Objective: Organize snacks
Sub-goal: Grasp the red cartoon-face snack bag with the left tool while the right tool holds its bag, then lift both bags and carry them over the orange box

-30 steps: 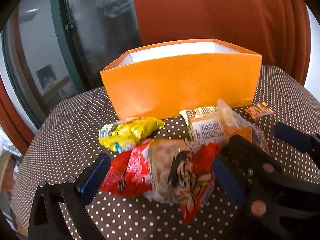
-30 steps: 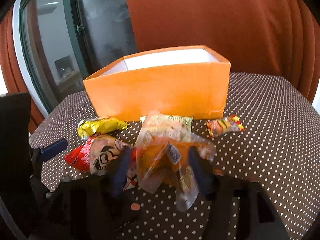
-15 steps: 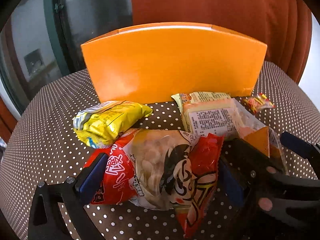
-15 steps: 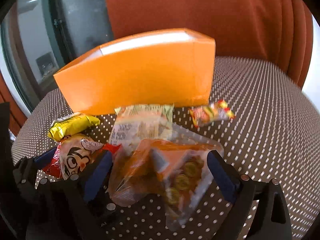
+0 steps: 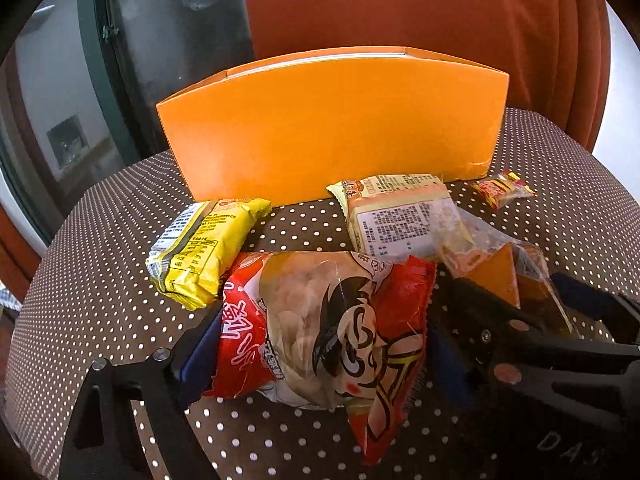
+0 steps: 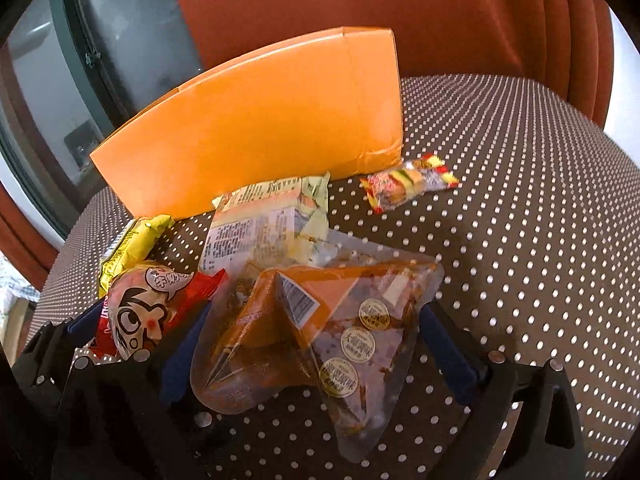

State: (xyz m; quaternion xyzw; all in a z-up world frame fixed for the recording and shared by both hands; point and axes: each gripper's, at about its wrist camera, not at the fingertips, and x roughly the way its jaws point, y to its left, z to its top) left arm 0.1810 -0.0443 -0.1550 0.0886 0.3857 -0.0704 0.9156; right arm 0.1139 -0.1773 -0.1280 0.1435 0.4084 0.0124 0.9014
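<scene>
Left gripper (image 5: 320, 344): jaws closing around the glossy red bag (image 5: 320, 328), on the dotted cloth (image 5: 100, 280).
Right gripper (image 6: 316, 344): jaws opening, clear crinkly triangle pack (image 6: 316, 328) between.
Box (image 5: 332, 128): smooth orange card, behind.

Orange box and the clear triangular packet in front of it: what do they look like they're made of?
Orange box: probably thin card with a matte to satin finish; flat panels, a sharp folded corner and a crumpled lower corner in the right wrist view. Clear triangular packet: seemingly glossy transparent plastic film; it wrinkles, catches glare, and the orange insert and round stickers show through.
</scene>
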